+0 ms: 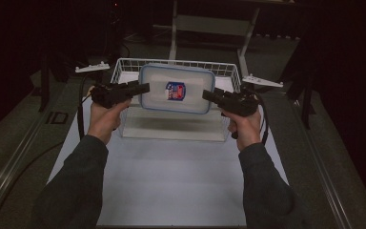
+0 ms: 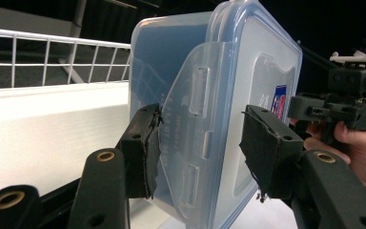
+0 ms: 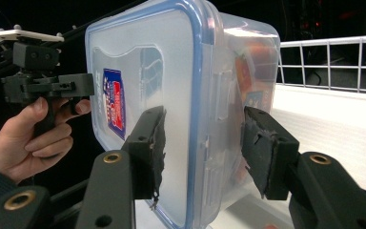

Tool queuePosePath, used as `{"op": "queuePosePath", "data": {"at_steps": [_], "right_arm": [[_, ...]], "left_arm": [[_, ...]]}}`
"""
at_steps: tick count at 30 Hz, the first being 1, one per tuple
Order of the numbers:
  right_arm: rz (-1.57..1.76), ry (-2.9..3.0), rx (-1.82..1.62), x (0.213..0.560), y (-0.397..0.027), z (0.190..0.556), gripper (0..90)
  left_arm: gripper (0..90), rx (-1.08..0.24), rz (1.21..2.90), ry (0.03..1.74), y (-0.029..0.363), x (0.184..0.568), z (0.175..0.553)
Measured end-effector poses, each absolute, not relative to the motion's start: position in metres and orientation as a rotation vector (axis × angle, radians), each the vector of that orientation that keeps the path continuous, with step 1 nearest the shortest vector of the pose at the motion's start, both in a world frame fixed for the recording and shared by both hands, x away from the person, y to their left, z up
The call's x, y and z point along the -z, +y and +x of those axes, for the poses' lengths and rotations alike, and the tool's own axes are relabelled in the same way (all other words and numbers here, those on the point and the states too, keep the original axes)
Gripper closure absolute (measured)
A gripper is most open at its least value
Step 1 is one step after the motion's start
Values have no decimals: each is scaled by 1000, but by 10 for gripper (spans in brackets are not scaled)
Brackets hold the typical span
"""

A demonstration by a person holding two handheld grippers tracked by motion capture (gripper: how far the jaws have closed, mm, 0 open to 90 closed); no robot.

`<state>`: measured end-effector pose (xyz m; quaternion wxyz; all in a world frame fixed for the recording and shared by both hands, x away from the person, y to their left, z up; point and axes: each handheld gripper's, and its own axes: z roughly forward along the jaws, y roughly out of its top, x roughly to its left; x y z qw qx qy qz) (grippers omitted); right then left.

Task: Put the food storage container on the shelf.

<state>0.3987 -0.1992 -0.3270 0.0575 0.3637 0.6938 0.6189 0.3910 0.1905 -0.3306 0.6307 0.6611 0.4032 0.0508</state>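
The lidded plastic container (image 1: pixel 177 88) was held above the white wire basket (image 1: pixel 124 64); left gripper (image 1: pixel 142 88) and right gripper (image 1: pixel 208 94) flanked its ends, jaws wide; grip undeterminable.

I see bare white table (image 1: pixel 171 181) open near me; wire basket (image 1: pixel 124 64) walls and lidded container (image 1: pixel 176 88) block the far end.

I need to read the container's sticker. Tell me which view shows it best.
The right gripper view: the red-and-blue sticker sits large on the lid, though foreshortened. The high view shows it face-on but tiny; the left gripper view shows just a sliver behind that gripper.
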Motion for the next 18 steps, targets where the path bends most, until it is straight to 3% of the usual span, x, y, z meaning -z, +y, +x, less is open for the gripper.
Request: {"op": "queuePosePath", "data": {"at_steps": [18], "right_arm": [[1246,2066,-1901,333,-200,423,503]], "left_arm": [[488,-95,1457,1019,185,339,404]]}}
